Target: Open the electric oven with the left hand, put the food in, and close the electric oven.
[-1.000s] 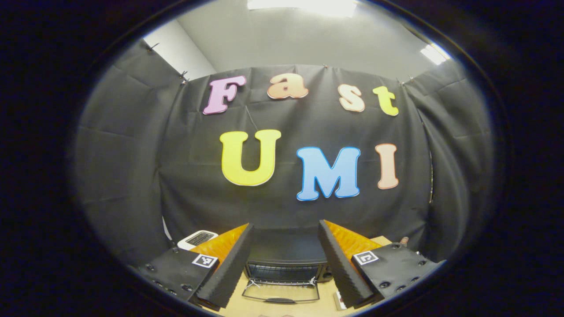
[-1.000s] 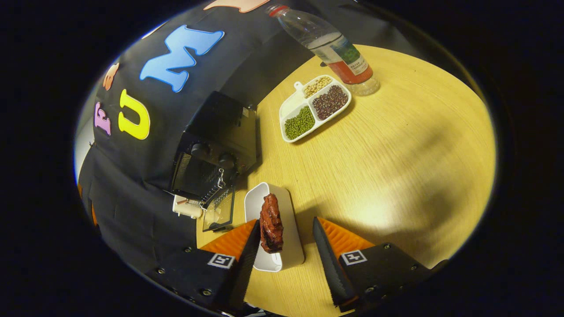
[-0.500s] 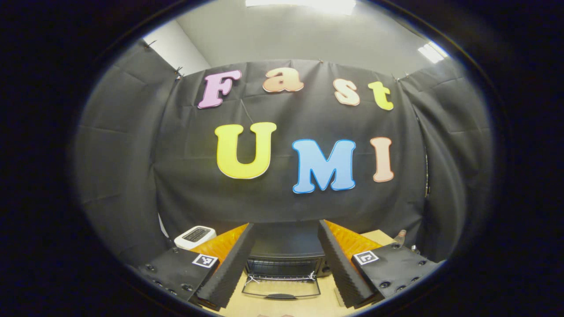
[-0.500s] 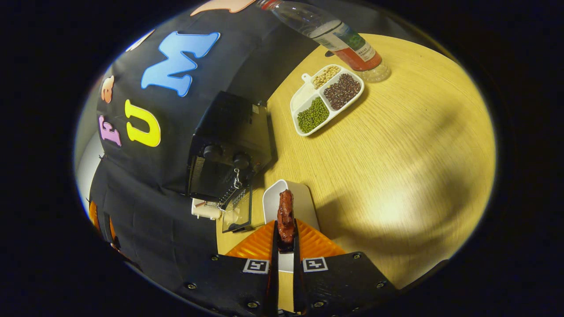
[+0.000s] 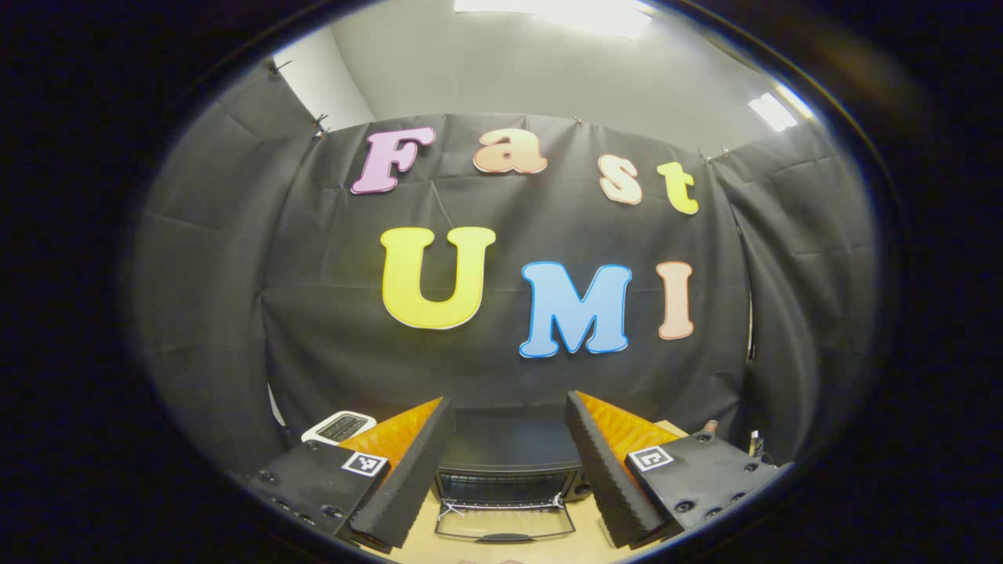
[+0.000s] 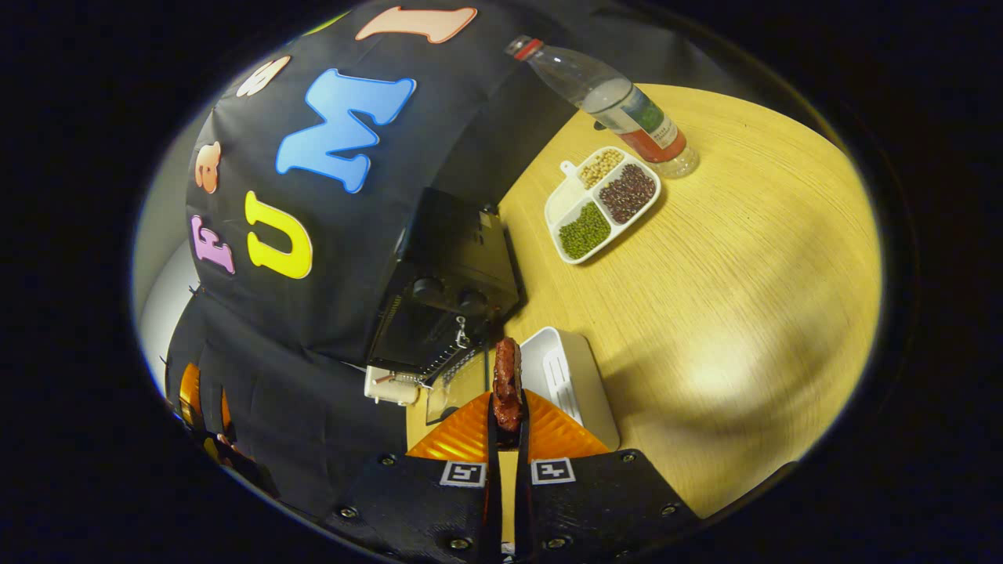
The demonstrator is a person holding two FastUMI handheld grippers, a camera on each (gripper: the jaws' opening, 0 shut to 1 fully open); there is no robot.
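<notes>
Both views toward open oven (image 5: 505, 486)

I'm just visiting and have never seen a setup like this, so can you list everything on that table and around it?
electric oven: one, black, at the table's back edge against the cloth wall, door folded down open
food: one piece, dark reddish brown, clamped in the right gripper, lifted off the tray
white tray: one, white, on the table beside the oven's open door
divided dish: one, white, three compartments of green, dark red and pale beans, farther back on the table
bottle: one, clear with a red cap, behind the dish
white appliance: one, white, left of the oven
table: one, light wood
left gripper: open, empty, facing the oven
right gripper: shut on the food
</notes>
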